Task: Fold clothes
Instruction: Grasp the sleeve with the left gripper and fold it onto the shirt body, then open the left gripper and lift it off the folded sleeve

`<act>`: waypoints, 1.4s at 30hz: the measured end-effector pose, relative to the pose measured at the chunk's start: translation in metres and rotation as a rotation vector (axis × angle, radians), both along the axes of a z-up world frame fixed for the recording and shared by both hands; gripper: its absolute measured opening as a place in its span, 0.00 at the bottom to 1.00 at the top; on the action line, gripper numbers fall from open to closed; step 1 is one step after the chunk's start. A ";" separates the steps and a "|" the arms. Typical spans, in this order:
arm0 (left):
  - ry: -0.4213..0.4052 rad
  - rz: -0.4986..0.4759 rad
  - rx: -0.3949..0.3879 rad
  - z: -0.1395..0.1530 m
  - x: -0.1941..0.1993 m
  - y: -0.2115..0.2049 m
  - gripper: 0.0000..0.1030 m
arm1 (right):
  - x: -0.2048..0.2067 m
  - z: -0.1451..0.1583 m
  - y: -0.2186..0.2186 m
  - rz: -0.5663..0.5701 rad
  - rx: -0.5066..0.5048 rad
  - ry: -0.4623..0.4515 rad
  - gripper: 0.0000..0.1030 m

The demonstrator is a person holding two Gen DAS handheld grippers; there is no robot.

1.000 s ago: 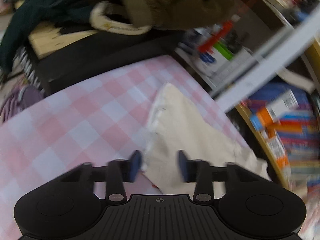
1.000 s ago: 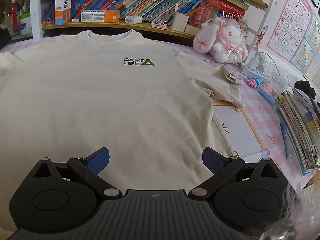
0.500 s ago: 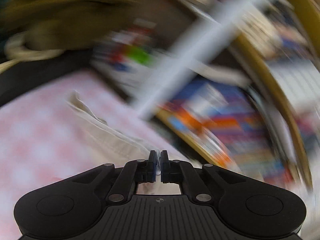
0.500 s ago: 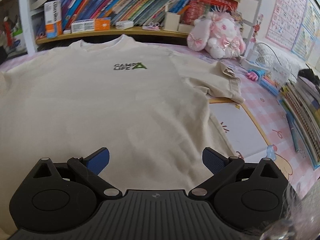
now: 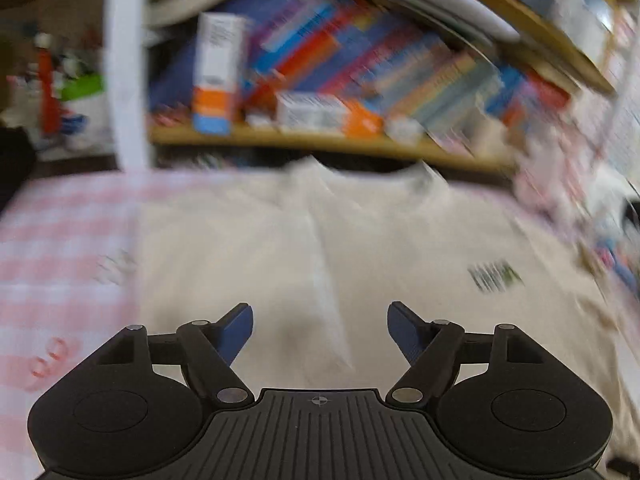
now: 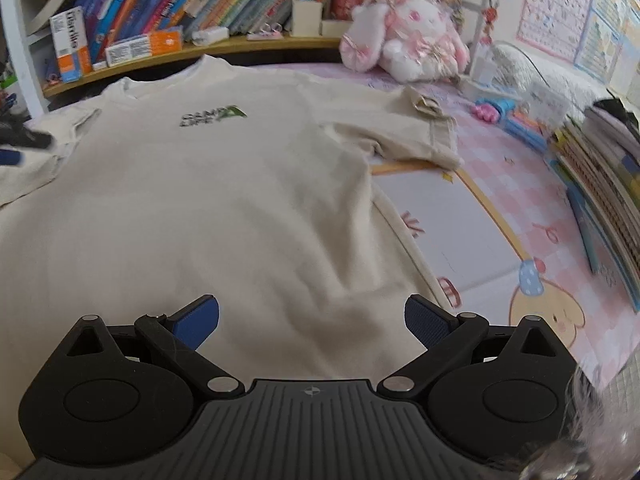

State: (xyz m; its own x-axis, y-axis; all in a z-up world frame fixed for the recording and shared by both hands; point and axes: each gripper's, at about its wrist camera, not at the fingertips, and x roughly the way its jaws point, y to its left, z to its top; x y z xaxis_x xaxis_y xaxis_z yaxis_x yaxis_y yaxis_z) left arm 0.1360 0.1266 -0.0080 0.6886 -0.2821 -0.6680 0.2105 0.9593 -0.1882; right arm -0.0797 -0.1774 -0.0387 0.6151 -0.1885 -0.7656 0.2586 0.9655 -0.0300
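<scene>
Cream T-shirt (image 6: 208,208) — soft knit, small dark chest print — lies flat on pink checked table (image 6: 532,200), left sleeve folded inward. Left tongs (image 5: 320,330) opening, nothing between blue ribbed pads. Right tongs (image 6: 312,322) spread wide, empty, above hem. Fluffy plush rabbit (image 6: 404,36) behind.

The left gripper (image 5: 320,330) points downward, its jaws opening with nothing between them. The right gripper (image 6: 312,322) points downward, jaws spread wide and empty.
</scene>
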 end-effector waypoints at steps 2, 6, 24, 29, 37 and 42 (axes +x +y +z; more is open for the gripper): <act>-0.009 0.023 0.010 0.001 0.015 -0.001 0.74 | -0.002 -0.003 -0.005 -0.016 0.009 0.009 0.97; -0.059 0.015 0.126 -0.007 0.048 -0.024 0.70 | -0.004 -0.005 -0.008 -0.019 0.013 0.017 0.97; -0.081 0.010 -0.111 -0.010 0.075 0.022 0.47 | -0.014 -0.003 -0.018 -0.039 -0.009 0.023 0.97; 0.058 0.311 -0.112 -0.028 0.108 0.104 0.43 | -0.013 -0.005 -0.014 -0.025 -0.020 0.039 0.97; 0.146 0.284 -0.125 -0.055 0.125 0.119 0.00 | -0.006 -0.002 0.003 -0.003 -0.042 0.049 0.97; 0.115 0.250 -0.078 -0.052 0.138 0.122 0.00 | -0.006 0.001 0.015 0.002 -0.065 0.053 0.97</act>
State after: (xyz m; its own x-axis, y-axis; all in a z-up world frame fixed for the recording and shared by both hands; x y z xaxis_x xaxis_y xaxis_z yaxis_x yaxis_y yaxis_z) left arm 0.2745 0.2490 -0.0605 0.6640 -0.1670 -0.7288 -0.0575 0.9605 -0.2724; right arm -0.0858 -0.1626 -0.0382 0.5741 -0.2377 -0.7835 0.2532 0.9616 -0.1062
